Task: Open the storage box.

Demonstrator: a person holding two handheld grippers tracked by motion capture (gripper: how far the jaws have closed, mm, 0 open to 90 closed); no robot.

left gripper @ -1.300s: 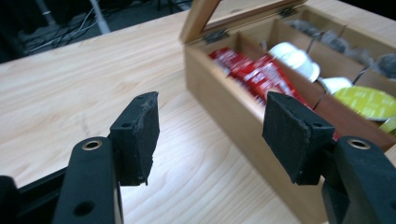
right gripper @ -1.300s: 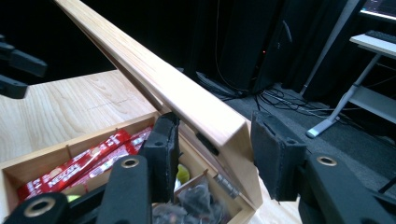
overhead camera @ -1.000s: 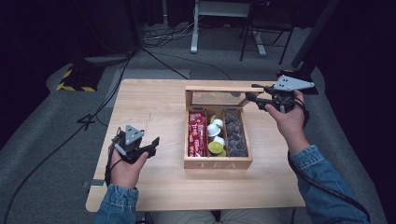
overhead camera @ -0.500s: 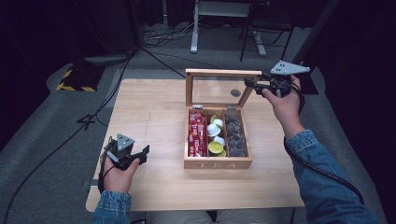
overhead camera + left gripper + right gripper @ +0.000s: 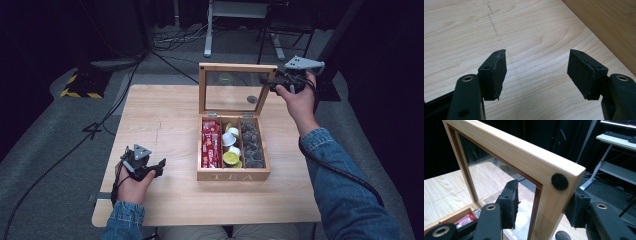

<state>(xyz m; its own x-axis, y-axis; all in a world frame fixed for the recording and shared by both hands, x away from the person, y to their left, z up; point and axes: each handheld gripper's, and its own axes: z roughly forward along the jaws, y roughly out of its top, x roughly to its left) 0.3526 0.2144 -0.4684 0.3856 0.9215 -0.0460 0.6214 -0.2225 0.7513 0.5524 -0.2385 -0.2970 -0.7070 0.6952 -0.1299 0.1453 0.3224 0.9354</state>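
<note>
Two grippers in play. Right gripper [image 5: 541, 212]: jaws straddle the side rail of the raised lid [image 5: 506, 147], at its upper free corner. One pad sits on the glass side of the rail with a gap showing; the far pad is just beside the outer wood face, contact there uncertain. Jaws have just been opening, with the rail between them, so this reads as a loose straddle, not a clamp. A round black felt dot [image 5: 559, 181] sits on the lid's corner face just above the jaws.

In the high view the right gripper [image 5: 274, 84] is at the lid's [image 5: 237, 66] top right corner, and the lid stands upright on its hinges at the back of the wooden tea box [image 5: 233, 175]. Box sits right of centre on the table [image 5: 165, 115]. Three compartments: red packets [image 5: 211, 144] on the left, small round pods [image 5: 231, 147] with white and lime tops in the middle, dark pods [image 5: 251, 145] on the right.

Left gripper [image 5: 536, 72]: jaws apart, nothing between them, bare tabletop [image 5: 529, 32] below; they have just been opening. Box wall [image 5: 609, 27] crosses the upper right of its view. From above, left gripper [image 5: 159, 167] is low over the table's near left part, well apart from the box.
</note>
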